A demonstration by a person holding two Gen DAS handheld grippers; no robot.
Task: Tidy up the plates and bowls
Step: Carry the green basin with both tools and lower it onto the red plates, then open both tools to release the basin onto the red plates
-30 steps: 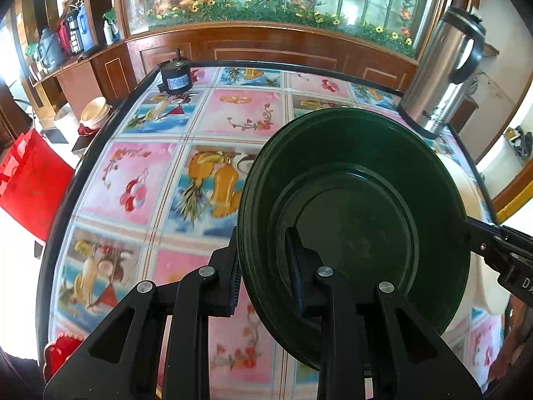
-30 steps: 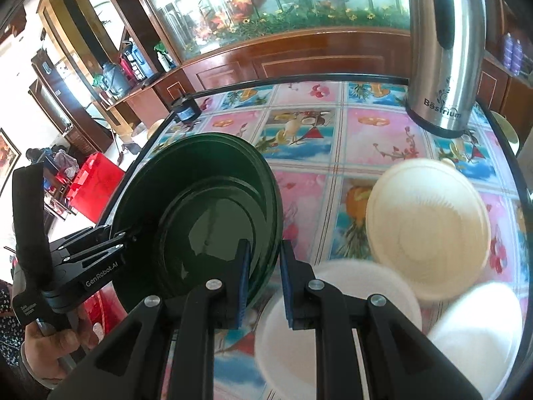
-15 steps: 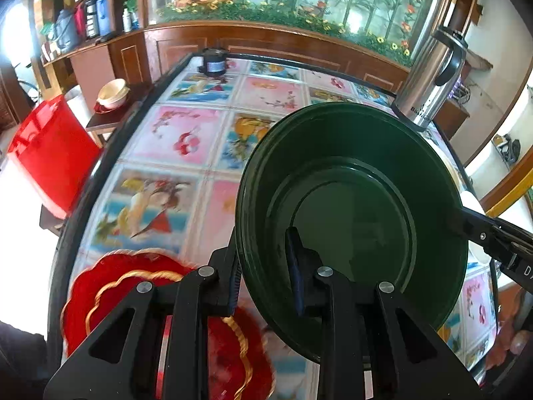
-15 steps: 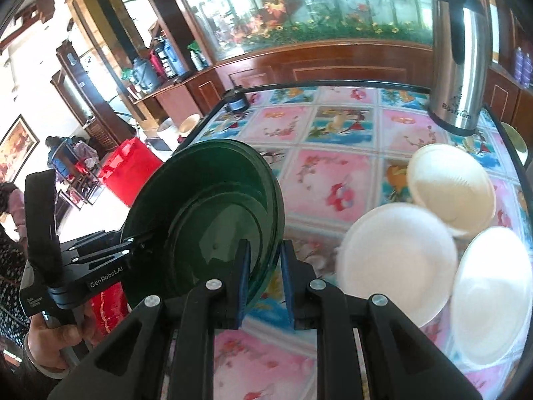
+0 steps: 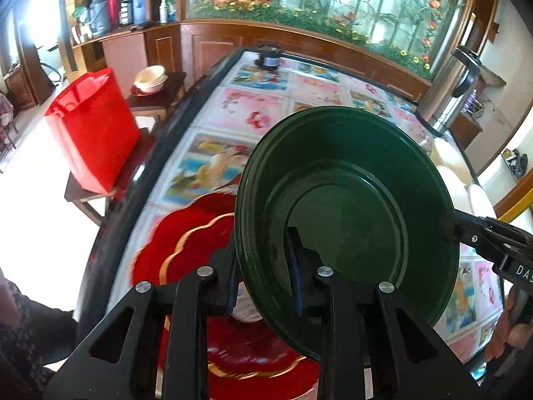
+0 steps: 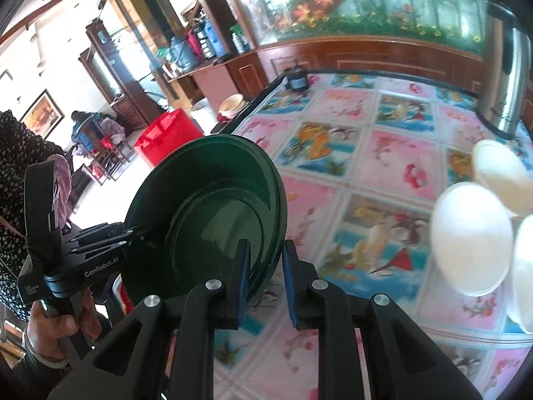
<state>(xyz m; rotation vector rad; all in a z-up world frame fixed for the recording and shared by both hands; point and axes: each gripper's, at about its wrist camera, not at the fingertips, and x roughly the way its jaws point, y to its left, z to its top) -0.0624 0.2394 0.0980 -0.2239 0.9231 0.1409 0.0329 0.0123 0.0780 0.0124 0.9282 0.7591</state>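
The stack of plates (image 5: 349,206) hangs over the table (image 5: 266,113), near its left edge, above the scalloped plate (image 5: 186,246). Three bowls (image 6: 473,243) sit by the right edge. The flask (image 5: 446,90) stands at the far right corner.

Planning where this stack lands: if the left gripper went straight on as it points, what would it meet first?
Probably the red plate lying just below the left gripper, which is shut on the green plates; depth is unclear.

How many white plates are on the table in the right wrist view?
3, clustered at the table's right side: the largest nearest the middle, a cream-tinted one behind it, and one cut off by the frame edge. More may lie outside view.
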